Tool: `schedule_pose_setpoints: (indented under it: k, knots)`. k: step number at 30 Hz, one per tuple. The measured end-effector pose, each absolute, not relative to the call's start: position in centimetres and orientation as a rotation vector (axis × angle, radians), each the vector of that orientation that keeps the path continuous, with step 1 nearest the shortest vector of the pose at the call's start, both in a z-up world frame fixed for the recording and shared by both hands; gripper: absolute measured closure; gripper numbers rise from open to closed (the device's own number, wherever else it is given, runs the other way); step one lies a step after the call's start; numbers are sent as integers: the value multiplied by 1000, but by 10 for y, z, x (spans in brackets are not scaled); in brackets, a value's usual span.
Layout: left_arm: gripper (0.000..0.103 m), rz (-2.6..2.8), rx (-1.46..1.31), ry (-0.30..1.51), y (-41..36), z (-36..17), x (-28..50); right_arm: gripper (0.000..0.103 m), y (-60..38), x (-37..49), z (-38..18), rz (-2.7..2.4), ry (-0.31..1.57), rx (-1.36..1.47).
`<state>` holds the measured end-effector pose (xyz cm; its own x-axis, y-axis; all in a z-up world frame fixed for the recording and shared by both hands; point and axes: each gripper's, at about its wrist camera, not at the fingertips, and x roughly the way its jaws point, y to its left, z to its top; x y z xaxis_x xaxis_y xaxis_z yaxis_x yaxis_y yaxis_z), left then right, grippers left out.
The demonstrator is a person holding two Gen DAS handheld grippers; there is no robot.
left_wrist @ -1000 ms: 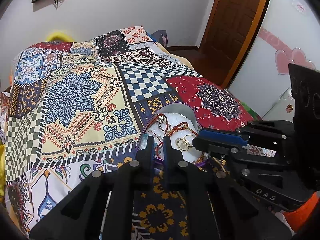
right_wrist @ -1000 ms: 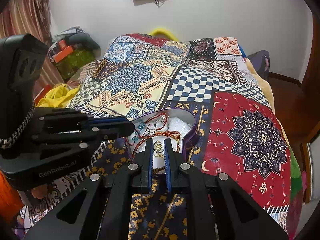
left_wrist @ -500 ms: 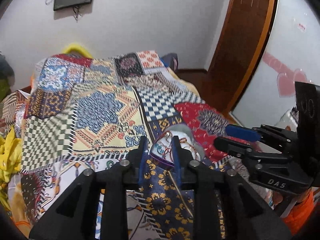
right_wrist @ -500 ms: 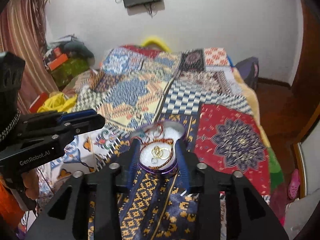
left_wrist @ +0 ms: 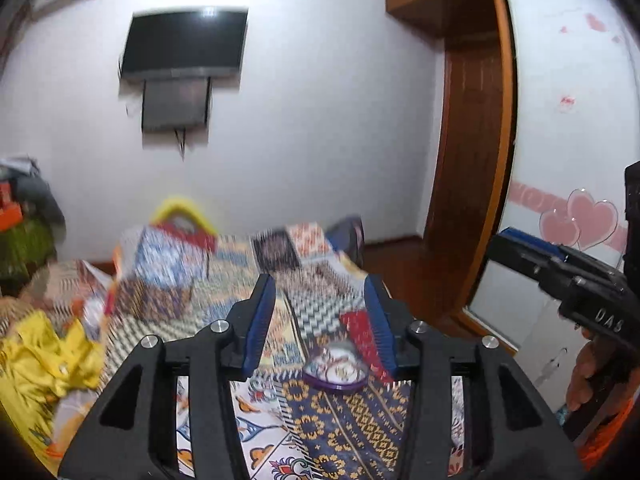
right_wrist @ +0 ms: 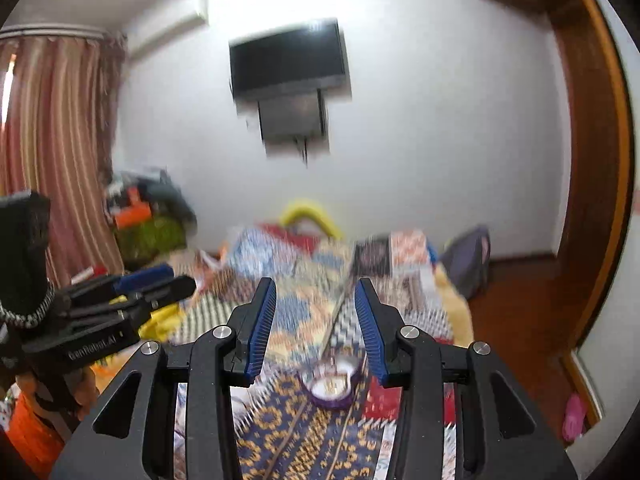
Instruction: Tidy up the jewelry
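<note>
A small purple-rimmed jewelry box (left_wrist: pixel 335 372) with a white lining lies open on the patchwork bedspread (left_wrist: pixel 344 432); gold rings and red cord pieces show inside it. It also shows in the right wrist view (right_wrist: pixel 331 384). My left gripper (left_wrist: pixel 320 320) is open and empty, raised well above and behind the box. My right gripper (right_wrist: pixel 315 320) is open and empty too, also raised back from the box. Each gripper shows at the side of the other's view: the right gripper (left_wrist: pixel 560 272) and the left gripper (right_wrist: pixel 132 292).
The bed runs toward a white wall with a mounted TV (right_wrist: pixel 288 60). Yellow cloth (left_wrist: pixel 48 356) lies on the bed's left. A wooden door (left_wrist: pixel 464 184) and a white wardrobe (left_wrist: pixel 568 120) stand at the right. Curtains (right_wrist: pixel 52 152) and clutter (right_wrist: pixel 148 216) are at the left.
Both grippers have opened wide and pulled up and back from the jewelry box, which now looks small and far. The views have tilted up toward the wall and TV.
</note>
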<state>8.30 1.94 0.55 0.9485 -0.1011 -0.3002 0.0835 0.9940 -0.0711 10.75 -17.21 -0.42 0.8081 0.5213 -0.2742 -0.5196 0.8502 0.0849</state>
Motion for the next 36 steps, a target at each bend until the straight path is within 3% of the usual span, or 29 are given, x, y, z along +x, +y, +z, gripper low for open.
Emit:
schedule_pose_setpoints:
  k: [5, 9, 10, 16, 20, 36]
  knots:
    - [44, -76, -46, 195, 13, 29, 42, 64, -180, 62, 22, 539, 140, 23]
    - [14, -48, -29, 151, 6, 35, 21, 50, -178, 41, 27, 499, 80, 12]
    - [11, -40, -29, 143, 5, 35, 18, 46, -178, 36, 28, 487, 73, 11]
    - [5, -2, -23, 129, 0, 34, 3, 17, -171, 32, 19, 385, 57, 1]
    - [4, 7, -46, 130, 3, 29, -2, 6, -173, 26, 18, 349, 51, -4]
    - [4, 14, -53, 166, 3, 20, 5, 3, -181, 23, 7, 372, 119, 0]
